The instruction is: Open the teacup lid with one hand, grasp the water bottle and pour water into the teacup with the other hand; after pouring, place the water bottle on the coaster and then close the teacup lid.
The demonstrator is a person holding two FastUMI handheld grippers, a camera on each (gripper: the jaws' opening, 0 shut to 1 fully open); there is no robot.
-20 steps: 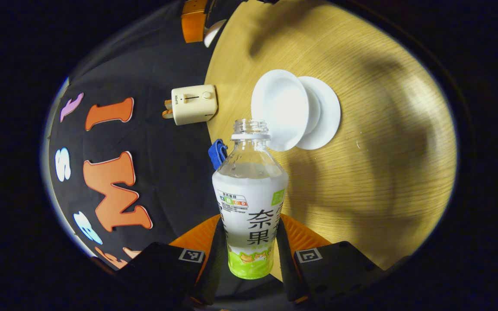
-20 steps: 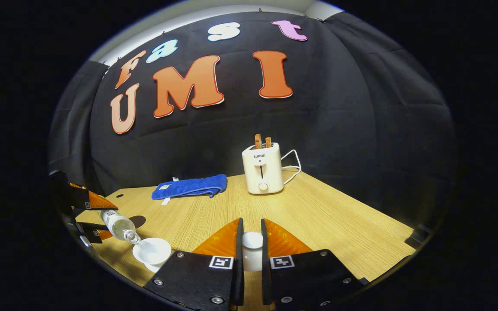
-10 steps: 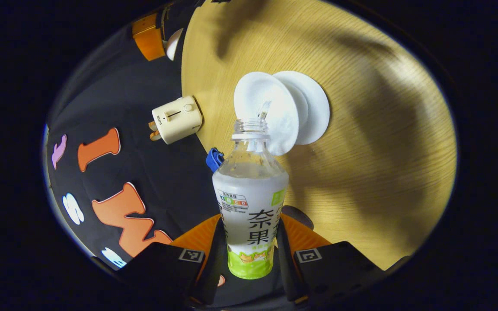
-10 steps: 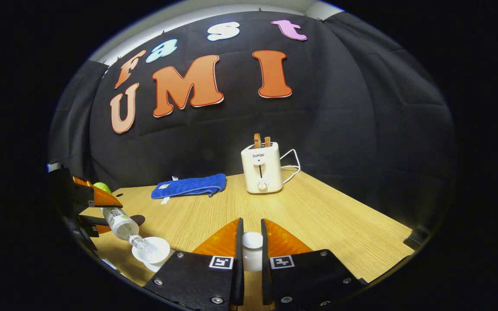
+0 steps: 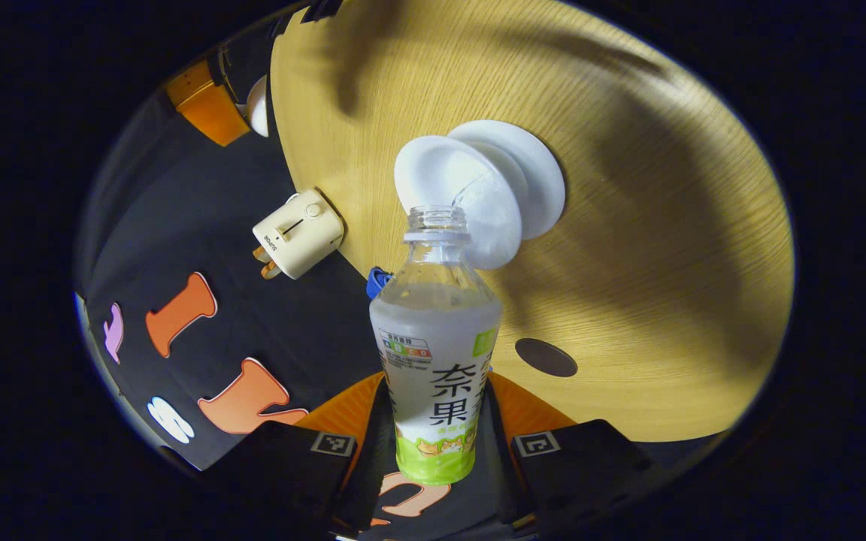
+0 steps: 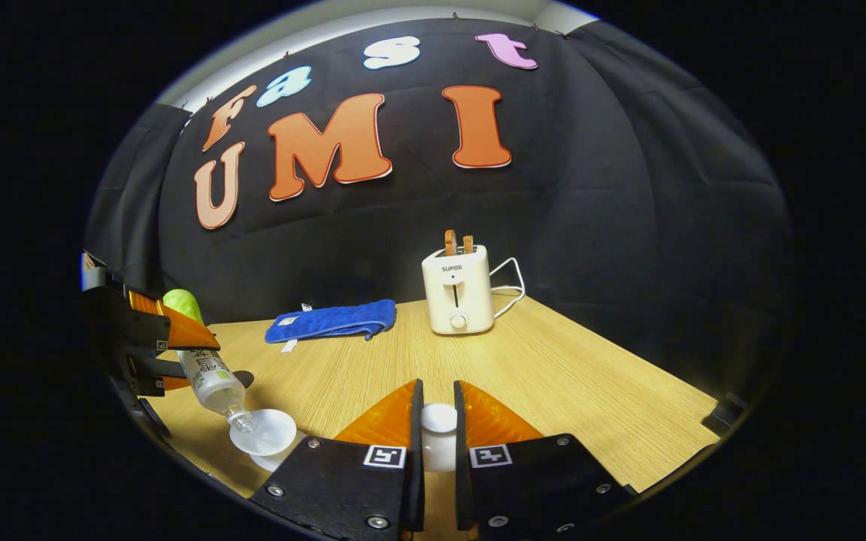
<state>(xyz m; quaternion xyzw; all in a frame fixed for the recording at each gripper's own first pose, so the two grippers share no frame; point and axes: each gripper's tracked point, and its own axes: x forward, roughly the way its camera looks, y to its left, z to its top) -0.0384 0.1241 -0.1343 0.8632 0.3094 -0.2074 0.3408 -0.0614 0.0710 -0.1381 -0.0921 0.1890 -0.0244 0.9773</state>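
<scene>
My left gripper (image 5: 434, 421) is shut on the uncapped water bottle (image 5: 435, 353), tipped neck-down over the white teacup (image 5: 452, 197) on its saucer (image 5: 538, 169). A thin stream of water runs from the bottle mouth into the cup. The dark round coaster (image 5: 546, 357) lies on the table near the bottle's base. In the right gripper view the tilted bottle (image 6: 211, 385) and teacup (image 6: 264, 436) are at the lower left, with the left gripper (image 6: 149, 349) holding the bottle. My right gripper (image 6: 434, 428) is shut on the white teacup lid (image 6: 438, 432), held above the table.
A cream toaster (image 6: 457, 293) with its cord stands at the back of the wooden table (image 6: 568, 383). A blue folded cloth (image 6: 331, 321) lies left of it by the wall. The toaster (image 5: 296, 233) also appears in the left gripper view.
The bottle has tipped further over the cup and water now flows into it. The coaster has come into the left gripper view. The right gripper holds the lid still.
</scene>
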